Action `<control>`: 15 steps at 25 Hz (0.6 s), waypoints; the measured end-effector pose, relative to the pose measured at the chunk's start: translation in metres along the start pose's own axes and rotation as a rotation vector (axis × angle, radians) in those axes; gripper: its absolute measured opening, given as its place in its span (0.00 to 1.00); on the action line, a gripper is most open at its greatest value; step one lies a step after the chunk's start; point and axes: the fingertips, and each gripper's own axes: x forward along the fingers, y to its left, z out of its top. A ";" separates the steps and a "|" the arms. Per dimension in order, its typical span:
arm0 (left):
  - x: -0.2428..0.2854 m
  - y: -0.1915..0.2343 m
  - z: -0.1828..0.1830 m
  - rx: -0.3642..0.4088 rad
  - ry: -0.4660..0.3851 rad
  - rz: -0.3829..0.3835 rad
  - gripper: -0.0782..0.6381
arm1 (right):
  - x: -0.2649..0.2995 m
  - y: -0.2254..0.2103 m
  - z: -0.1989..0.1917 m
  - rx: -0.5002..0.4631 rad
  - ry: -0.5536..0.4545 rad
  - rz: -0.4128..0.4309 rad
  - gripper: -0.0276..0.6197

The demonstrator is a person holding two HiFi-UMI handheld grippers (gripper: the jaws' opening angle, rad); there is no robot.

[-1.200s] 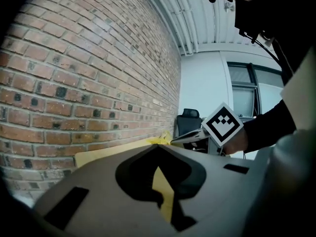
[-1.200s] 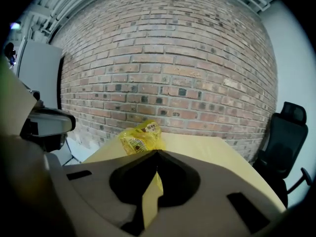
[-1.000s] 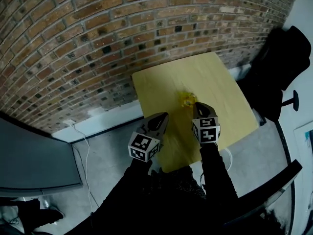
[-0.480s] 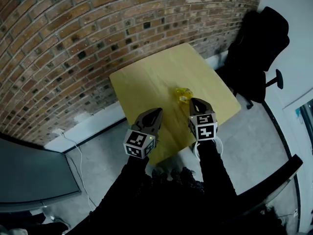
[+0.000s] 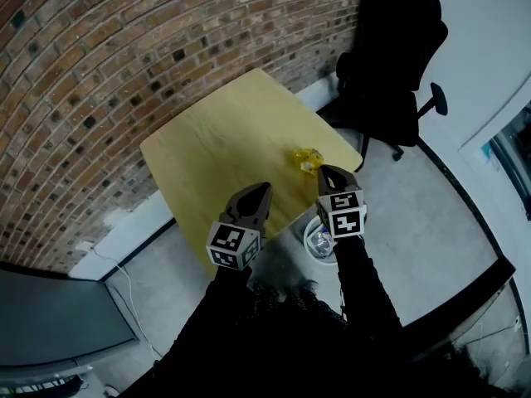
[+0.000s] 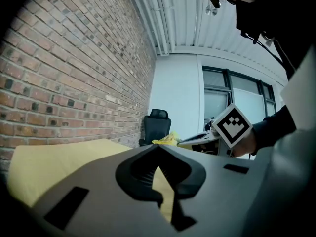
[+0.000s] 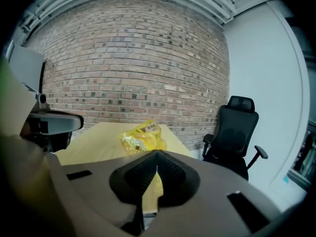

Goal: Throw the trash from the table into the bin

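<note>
This looks like an office. A black swivel chair with armrests stands at two o'clock from a bare pale-wood counter. A brick wall runs from nine to twelve o'clock, above a grey floor, and there are tall windows.

Table pale wood, matt; wrapper crinkled glossy plastic (yellow); wall rough brick.

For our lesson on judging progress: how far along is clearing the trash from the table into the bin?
Done: nothing; the yellow wrapper lies on the table. In hand: nothing; left claw and right claw are both shut and empty. Left: grab the wrapper and drop it in what looks like the bin on the floor.
</note>
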 end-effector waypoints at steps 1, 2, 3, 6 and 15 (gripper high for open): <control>0.006 -0.010 -0.001 0.000 0.001 -0.009 0.12 | -0.006 -0.009 -0.005 0.007 0.000 -0.008 0.06; 0.012 -0.019 -0.002 -0.001 0.002 -0.017 0.12 | -0.012 -0.018 -0.011 0.012 0.002 -0.011 0.06; 0.018 -0.029 -0.003 -0.001 0.004 -0.023 0.12 | -0.018 -0.026 -0.017 0.016 0.005 -0.012 0.06; 0.034 -0.060 -0.009 0.006 0.015 -0.041 0.12 | -0.034 -0.051 -0.038 0.030 0.020 -0.016 0.06; 0.079 -0.132 -0.030 0.010 0.060 -0.110 0.12 | -0.069 -0.114 -0.079 0.071 0.035 -0.054 0.06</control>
